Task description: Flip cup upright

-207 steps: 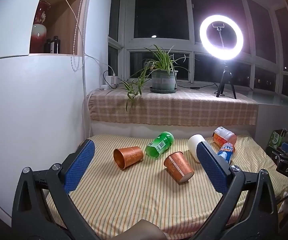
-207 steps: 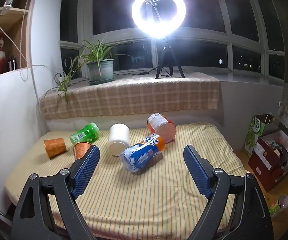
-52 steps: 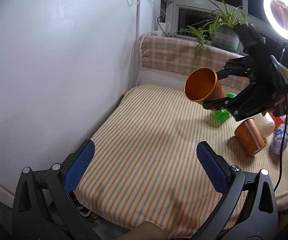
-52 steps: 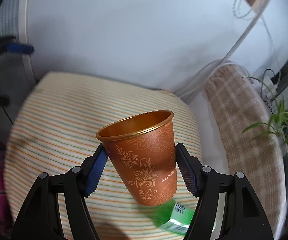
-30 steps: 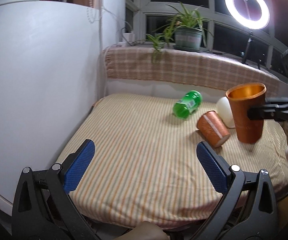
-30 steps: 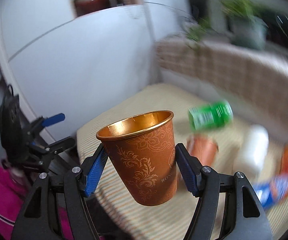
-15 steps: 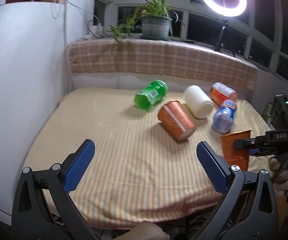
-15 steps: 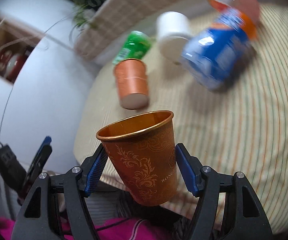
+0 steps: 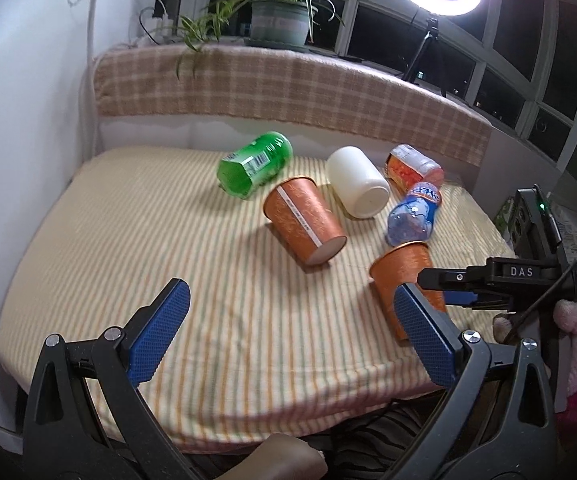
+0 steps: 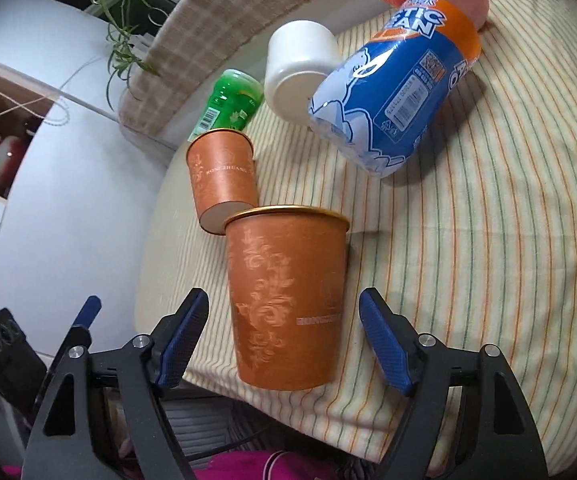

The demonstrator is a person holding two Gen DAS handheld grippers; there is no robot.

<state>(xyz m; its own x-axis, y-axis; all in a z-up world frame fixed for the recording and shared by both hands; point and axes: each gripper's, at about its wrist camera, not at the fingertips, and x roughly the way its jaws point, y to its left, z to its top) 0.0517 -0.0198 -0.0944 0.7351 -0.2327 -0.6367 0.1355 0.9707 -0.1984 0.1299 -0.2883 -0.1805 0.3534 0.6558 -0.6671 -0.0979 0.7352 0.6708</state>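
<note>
An orange patterned cup (image 10: pixel 286 300) with a gold rim stands upright on the striped cloth near the table's front edge; it also shows in the left wrist view (image 9: pixel 406 276). My right gripper (image 10: pixel 284 340) is open, its blue pads on either side of the cup with gaps, not touching it. A second orange cup (image 9: pixel 304 220) lies on its side mid-table, also in the right wrist view (image 10: pixel 222 178). My left gripper (image 9: pixel 288 328) is open and empty, above the table's front.
A green bottle (image 9: pixel 254 164), a white jar (image 9: pixel 356 186), a blue-labelled bottle (image 9: pixel 412 214) and an orange bottle (image 9: pixel 412 166) lie on their sides at the back. A plaid-covered ledge (image 9: pixel 288 84) with a plant and a ring light stands behind. A white wall is at left.
The right gripper has set the orange cup down upright near the front edge and opened, letting it go. The left gripper has stayed open, with its view shifted slightly.
</note>
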